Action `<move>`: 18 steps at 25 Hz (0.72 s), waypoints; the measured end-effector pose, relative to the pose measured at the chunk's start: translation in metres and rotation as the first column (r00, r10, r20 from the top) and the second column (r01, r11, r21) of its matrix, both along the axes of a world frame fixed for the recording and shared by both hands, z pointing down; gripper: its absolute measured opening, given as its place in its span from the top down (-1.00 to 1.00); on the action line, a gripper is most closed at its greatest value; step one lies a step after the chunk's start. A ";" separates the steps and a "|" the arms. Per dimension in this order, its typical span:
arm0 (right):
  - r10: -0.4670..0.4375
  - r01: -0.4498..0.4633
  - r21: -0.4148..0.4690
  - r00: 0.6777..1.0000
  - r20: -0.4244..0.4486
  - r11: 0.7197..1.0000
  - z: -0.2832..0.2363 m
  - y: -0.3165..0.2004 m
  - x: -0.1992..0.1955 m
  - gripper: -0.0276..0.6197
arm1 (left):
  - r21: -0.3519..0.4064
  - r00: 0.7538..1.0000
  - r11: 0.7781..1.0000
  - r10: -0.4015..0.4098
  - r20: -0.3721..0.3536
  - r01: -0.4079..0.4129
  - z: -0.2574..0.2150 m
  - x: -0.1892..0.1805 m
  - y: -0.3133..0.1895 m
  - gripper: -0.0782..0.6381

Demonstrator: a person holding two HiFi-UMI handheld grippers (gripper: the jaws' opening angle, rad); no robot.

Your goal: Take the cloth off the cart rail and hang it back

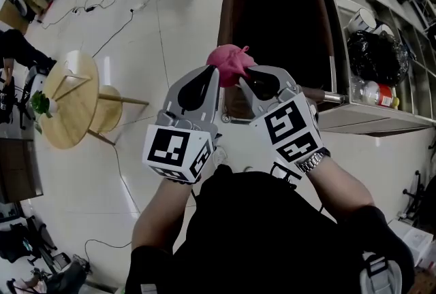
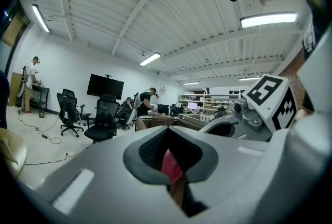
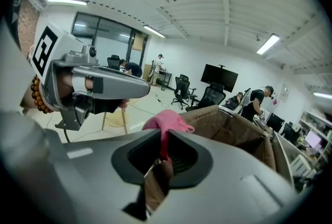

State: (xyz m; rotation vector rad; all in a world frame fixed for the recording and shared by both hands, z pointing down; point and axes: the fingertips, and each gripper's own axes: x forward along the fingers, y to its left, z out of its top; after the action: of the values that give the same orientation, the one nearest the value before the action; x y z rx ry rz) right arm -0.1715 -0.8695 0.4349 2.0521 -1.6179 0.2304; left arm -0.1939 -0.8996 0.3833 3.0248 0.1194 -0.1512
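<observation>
Head view: I'm pinching the pink cloth (image 1: 230,60) in both left gripper (image 1: 208,76) and right gripper (image 1: 247,76) over the cart (image 1: 225,20)'s near edge; it's looking soft, light and floppy, so I'm favouring hem grips.

Cannot see the lower part of the pink cloth (image 1: 230,58) in the head view, covered there by the left gripper (image 1: 212,71) and right gripper (image 1: 244,75), nor the stretch of cart rail (image 1: 330,98) beneath them. Can make out only a thin pink sliver between the closed jaws in the left gripper view. Lose the shelves (image 1: 371,121) past the right edge. Cannot read the label on the bottle (image 1: 378,93), too small.
</observation>
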 end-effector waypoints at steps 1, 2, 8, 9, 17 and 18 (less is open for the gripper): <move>0.003 -0.003 0.006 1.000 -0.004 1.000 -0.001 0.001 0.000 0.83 | 0.000 1.000 1.000 0.002 0.000 -0.002 -0.001 0.000 0.001 0.79; 0.007 -0.007 0.015 1.000 -0.008 1.000 -0.003 0.002 0.000 0.83 | 0.001 1.000 1.000 0.002 0.000 -0.002 -0.001 0.000 0.001 0.79; 0.016 -0.012 0.130 0.999 -0.029 0.991 -0.024 0.017 -0.012 0.83 | 0.013 1.000 1.000 0.005 -0.006 -0.005 0.003 -0.010 0.015 0.78; 0.019 -0.013 0.150 0.999 -0.032 0.989 -0.028 0.021 -0.015 0.83 | 0.017 1.000 1.000 0.005 -0.010 -0.005 0.003 -0.013 0.019 0.79; 0.016 0.004 0.292 0.998 -0.066 0.957 -0.071 0.080 -0.034 0.84 | 0.064 0.999 0.998 -0.009 -0.033 0.011 -0.020 -0.029 0.075 0.79; 0.012 0.010 0.305 0.997 -0.070 0.952 -0.076 0.089 -0.039 0.84 | 0.069 0.999 0.998 -0.010 -0.036 0.013 -0.022 -0.033 0.084 0.79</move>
State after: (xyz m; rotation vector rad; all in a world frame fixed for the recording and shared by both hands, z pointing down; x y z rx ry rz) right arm -0.2106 -0.7807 0.3585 2.2592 -1.6941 -0.1001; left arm -0.2273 -0.8159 0.3608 3.0936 0.1127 -0.2058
